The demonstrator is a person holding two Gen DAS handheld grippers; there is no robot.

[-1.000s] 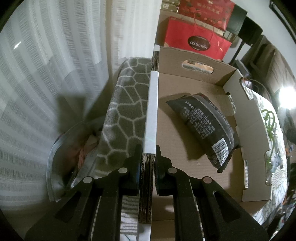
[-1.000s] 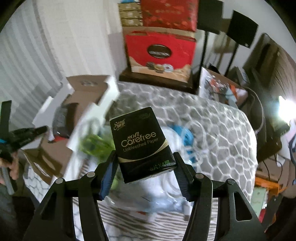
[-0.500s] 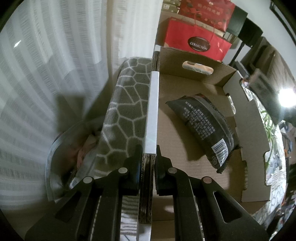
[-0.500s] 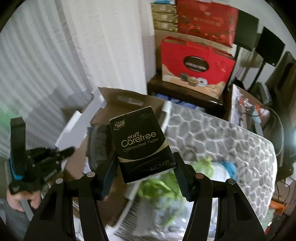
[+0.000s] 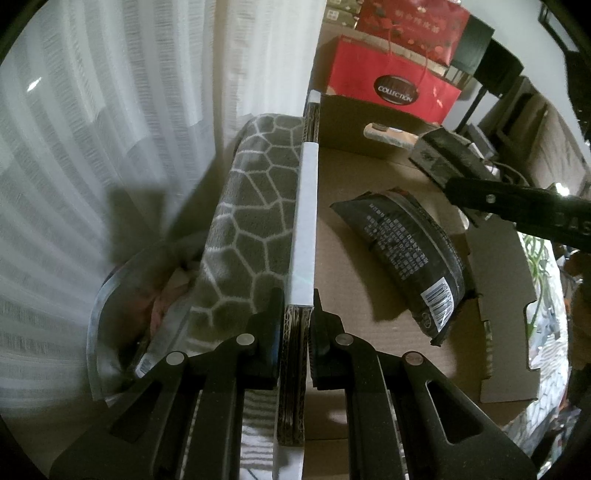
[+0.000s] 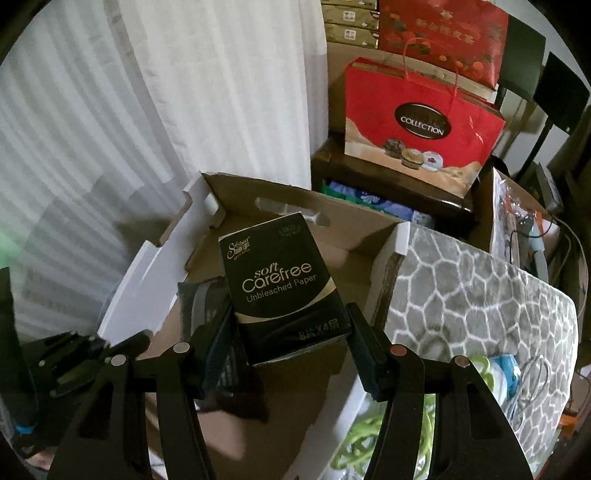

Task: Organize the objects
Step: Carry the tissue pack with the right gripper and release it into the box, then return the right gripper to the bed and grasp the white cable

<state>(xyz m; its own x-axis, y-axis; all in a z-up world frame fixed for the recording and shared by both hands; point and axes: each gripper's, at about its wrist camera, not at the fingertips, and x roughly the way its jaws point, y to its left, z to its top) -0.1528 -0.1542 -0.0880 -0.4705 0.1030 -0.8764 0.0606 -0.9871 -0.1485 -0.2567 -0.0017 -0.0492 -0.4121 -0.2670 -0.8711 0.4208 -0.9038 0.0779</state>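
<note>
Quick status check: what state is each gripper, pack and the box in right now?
Left gripper: shut on the cardboard box wall.
Right gripper: shut on the tissue pack, held over the box.
Cardboard box: open, flaps up.
Black pouch: lying flat on the box floor.

A white curtain (image 6: pixel 229 92) hangs in long folds behind everything. Next to it a red paper bag (image 6: pixel 421 129) with the word COLLECTION on it stands on a dark wooden stand (image 6: pixel 388 184). Behind the bag are a bigger red box (image 6: pixel 443 33) and some gold boxes (image 6: pixel 351 22) piled up. A gray blanket (image 6: pixel 472 295) with white lines like a honeycomb covers a soft surface. Something green (image 6: pixel 358 443) and something blue and white (image 6: pixel 504 373) lie at the blanket's near edge. A clear plastic bag (image 5: pixel 122 317) with pink stuff inside sits low by the curtain.
</note>
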